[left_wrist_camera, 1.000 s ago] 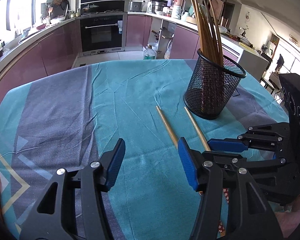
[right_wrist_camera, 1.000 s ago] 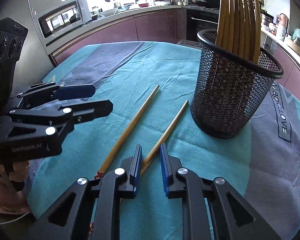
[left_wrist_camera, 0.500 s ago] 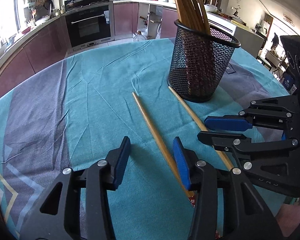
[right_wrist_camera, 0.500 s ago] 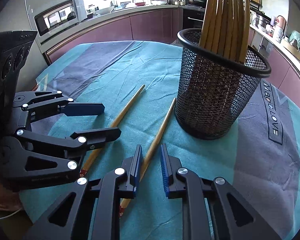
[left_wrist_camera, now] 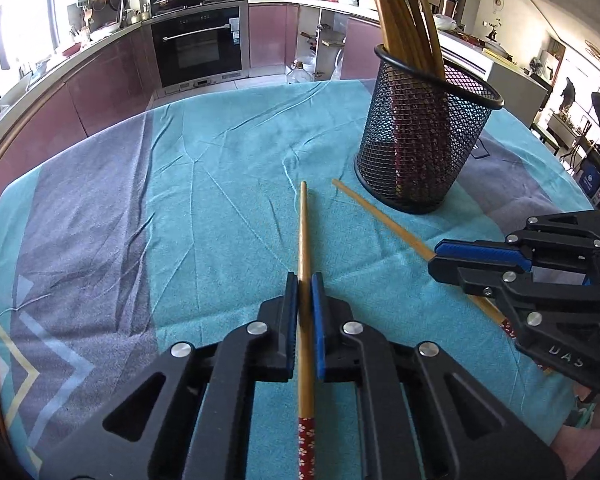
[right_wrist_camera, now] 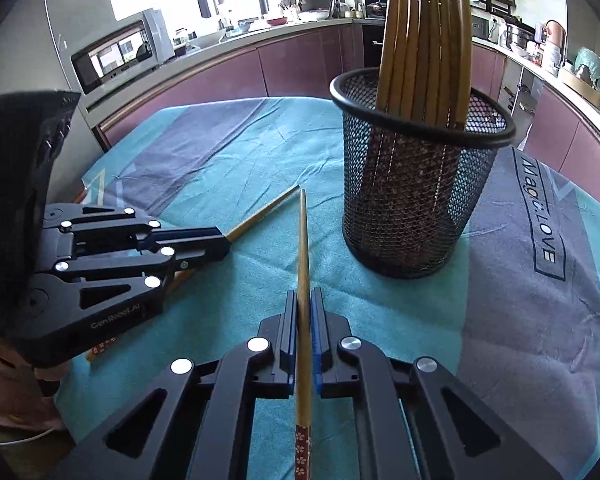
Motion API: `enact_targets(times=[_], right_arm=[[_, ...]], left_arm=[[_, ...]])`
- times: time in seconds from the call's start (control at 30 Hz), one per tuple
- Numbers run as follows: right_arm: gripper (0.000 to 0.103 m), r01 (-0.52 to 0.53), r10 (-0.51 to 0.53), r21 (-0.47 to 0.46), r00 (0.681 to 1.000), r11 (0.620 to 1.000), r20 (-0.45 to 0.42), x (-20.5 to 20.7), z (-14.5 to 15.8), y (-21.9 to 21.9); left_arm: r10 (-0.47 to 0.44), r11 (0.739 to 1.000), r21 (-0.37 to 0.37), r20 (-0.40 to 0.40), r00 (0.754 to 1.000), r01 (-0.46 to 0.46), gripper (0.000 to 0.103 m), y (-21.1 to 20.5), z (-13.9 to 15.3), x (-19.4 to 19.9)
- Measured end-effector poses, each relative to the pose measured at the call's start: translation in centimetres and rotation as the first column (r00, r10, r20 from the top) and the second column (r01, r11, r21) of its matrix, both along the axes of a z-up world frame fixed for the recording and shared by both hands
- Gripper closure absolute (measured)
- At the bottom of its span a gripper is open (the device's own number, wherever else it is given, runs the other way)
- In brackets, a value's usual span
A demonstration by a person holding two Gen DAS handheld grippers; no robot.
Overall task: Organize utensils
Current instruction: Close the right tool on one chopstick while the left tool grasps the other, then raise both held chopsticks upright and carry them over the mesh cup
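Your left gripper [left_wrist_camera: 305,280] has just closed on one slim wooden chopstick [left_wrist_camera: 303,232]; your right gripper [right_wrist_camera: 305,294] clamps the other [right_wrist_camera: 302,240]. Light, stiff, probably slippery: grip mid-shaft.

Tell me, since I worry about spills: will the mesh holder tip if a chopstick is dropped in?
Probably not: the mesh holder sits flat on the cloth with a wide base. Still, its tall chopsticks lean to one side, so a hard sideways knock might rock it.
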State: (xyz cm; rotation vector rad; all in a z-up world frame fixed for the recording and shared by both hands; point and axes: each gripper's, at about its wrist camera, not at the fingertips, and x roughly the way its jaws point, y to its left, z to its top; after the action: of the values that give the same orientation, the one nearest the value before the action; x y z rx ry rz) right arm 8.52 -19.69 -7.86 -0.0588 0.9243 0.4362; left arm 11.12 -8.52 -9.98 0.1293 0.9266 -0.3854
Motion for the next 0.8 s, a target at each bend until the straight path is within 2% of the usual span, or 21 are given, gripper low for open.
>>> enact_targets(times=[0.2, 0.5, 0.8], right_arm=[[0.098, -0.013, 0.011, 0.054, 0.999, 0.998, 0.039, -0.8, 1.8, -1.0], [0.098, -0.016, 0.001, 0.109, 0.990, 0.994, 0.141, -2.1, 5.2, -2.4], [0.098, 0.019, -0.058, 0.148, 0.963, 0.989, 0.264, -2.2, 9.2, -4.3]], left_arm=[[0.005, 1.000, -0.018, 0.019, 1.000, -0.005, 0.095, 0.3, 0.9, -0.7], [0.005, 0.997, -0.074, 0.077, 0.997, 0.000, 0.095, 1.1, 4.3, -1.5], [-0.010, 0.982, -0.187, 0.129, 0.992, 0.034, 0.095, 1.7, 8.3, -2.1]])
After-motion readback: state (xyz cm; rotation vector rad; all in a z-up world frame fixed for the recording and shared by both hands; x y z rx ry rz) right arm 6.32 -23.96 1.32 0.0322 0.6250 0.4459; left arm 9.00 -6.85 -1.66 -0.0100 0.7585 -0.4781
